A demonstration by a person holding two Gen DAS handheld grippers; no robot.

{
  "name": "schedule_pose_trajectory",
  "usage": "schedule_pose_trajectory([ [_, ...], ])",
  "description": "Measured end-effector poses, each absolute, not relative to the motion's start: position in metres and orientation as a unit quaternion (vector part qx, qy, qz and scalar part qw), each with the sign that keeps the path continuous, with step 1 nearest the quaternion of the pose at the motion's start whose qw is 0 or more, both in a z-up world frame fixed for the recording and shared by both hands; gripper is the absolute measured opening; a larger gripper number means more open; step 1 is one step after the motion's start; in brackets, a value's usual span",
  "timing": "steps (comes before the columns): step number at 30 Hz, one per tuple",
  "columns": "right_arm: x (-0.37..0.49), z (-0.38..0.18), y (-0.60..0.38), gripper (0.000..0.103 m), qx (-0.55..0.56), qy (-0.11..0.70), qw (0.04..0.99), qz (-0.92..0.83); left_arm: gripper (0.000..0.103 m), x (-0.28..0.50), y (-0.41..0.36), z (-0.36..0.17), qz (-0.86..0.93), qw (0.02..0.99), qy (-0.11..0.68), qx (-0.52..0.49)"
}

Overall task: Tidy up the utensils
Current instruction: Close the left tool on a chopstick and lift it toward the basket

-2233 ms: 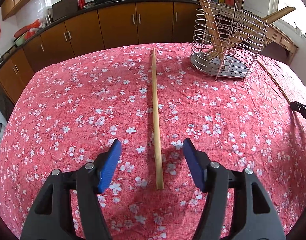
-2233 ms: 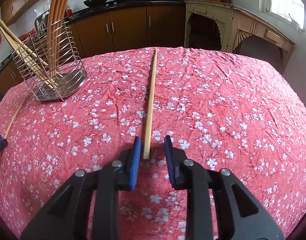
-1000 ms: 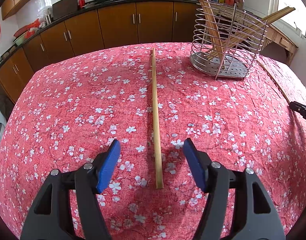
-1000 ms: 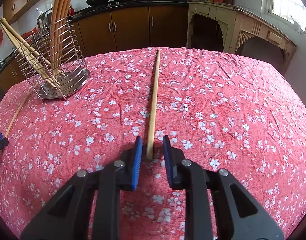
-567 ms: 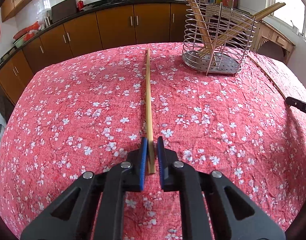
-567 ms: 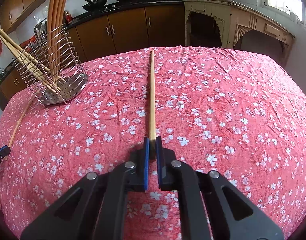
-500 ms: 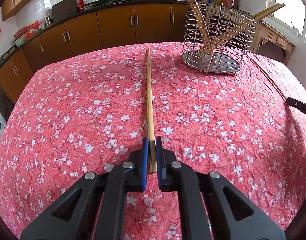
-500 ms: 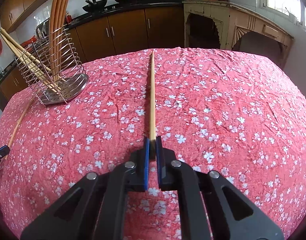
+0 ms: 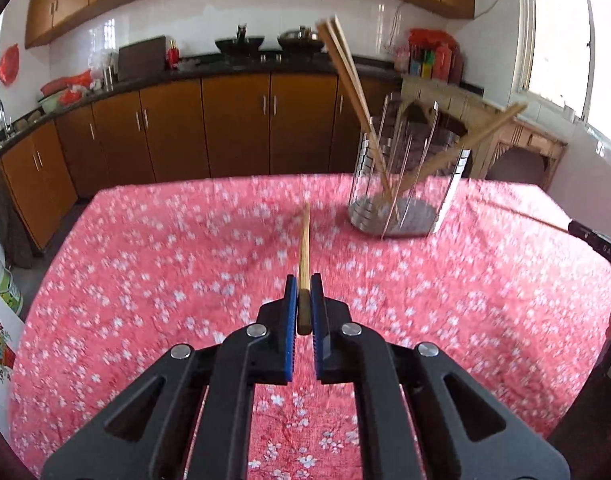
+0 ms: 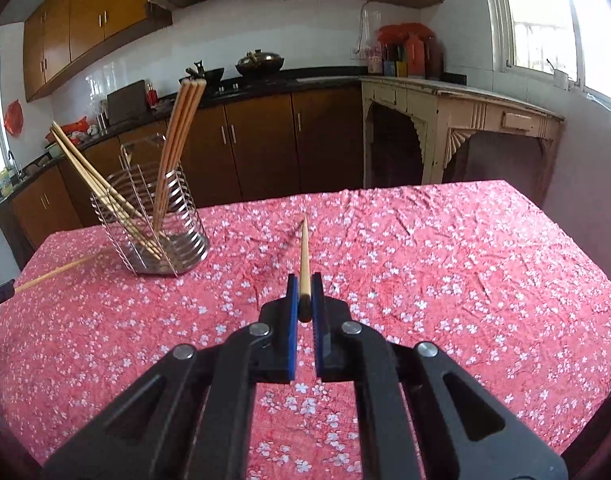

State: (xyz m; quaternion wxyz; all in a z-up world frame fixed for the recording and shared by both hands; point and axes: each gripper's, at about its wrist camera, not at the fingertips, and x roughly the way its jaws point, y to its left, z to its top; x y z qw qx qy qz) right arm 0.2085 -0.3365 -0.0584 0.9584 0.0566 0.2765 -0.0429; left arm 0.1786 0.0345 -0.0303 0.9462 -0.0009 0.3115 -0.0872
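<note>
My left gripper [image 9: 304,292] is shut on the near end of a bamboo chopstick [image 9: 304,248], which points forward and hangs above the red floral tablecloth [image 9: 165,280]. My right gripper [image 10: 304,288] is shut the same way on a second chopstick [image 10: 304,248], also lifted off the cloth. The wire utensil holder [image 9: 397,216] with several chopsticks leaning in it stands ahead to the right in the left wrist view. In the right wrist view the holder [image 10: 161,240] is ahead to the left. Each gripper's black tip shows at the edge of the other view.
The table ends just beyond the holder, with brown kitchen cabinets [image 9: 233,128] behind it. A cream wooden side table [image 10: 457,128] stands past the far right corner. A tin can [image 9: 3,284] sits on the floor off the left edge.
Both grippers closed on the chopstick ends that lay between their pads. They then rose and tilted up, lifting both chopsticks off the cloth.
</note>
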Motion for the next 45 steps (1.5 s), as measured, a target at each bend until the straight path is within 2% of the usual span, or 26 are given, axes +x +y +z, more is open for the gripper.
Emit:
schedule_pose_trajectory([
  [10,0.199,-0.020,-0.338,0.007,0.062,0.224,0.972,-0.045,0.007,0.181,0.044,0.018,-0.078,0.966,0.243,-0.031],
  [26,0.204,0.037,-0.324,0.007,0.053,0.165,0.984,-0.028,0.007,0.189,0.042,0.064,-0.066,0.979,0.189,-0.040],
  [45,0.196,0.073,-0.312,0.006,0.058,0.146,0.988,-0.003,0.007,0.183,0.038,0.077,-0.070,0.982,0.173,-0.040],
])
